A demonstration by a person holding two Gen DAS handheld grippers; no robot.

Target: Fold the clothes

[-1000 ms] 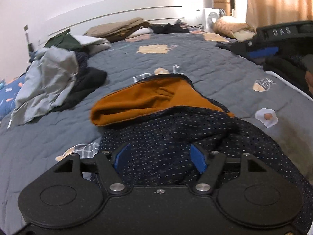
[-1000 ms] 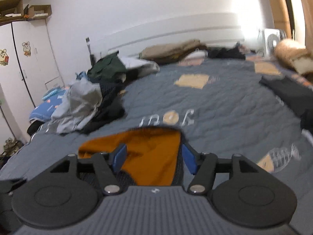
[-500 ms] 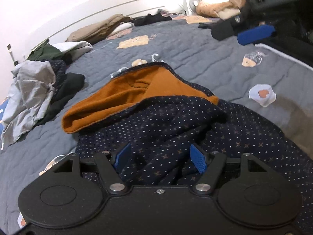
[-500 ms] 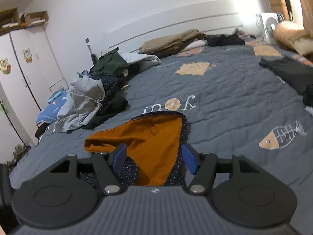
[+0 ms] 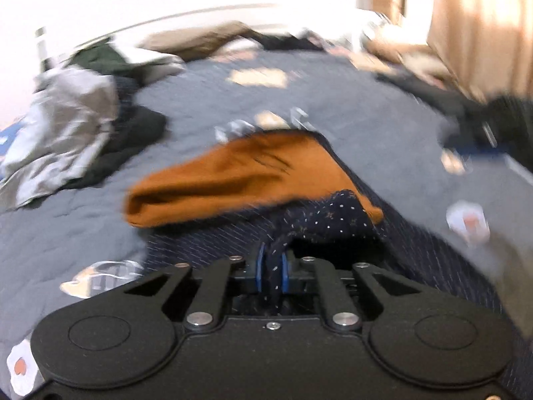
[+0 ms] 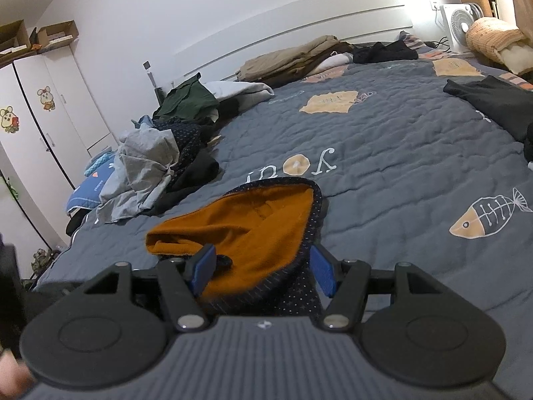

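Your left tool point(image 5: 270, 268) pinches the navy hooded garment point(image 5: 319, 230) on the grey quilted bed point(image 6: 399, 153); your right tool point(image 6: 261, 271) gapes wide beside the white wardrobe point(image 6: 43, 116).

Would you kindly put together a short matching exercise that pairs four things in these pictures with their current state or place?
Things:
1. left gripper
2. right gripper
3. navy dotted garment with orange lining
4. white box fan

States or places:
A. open, jaws apart around the garment's near edge
B. lying on the grey quilted bedspread, lining turned up
C. shut on a fold of dotted fabric
D. standing past the far right corner of the bed

Pairs: 1-C, 2-A, 3-B, 4-D
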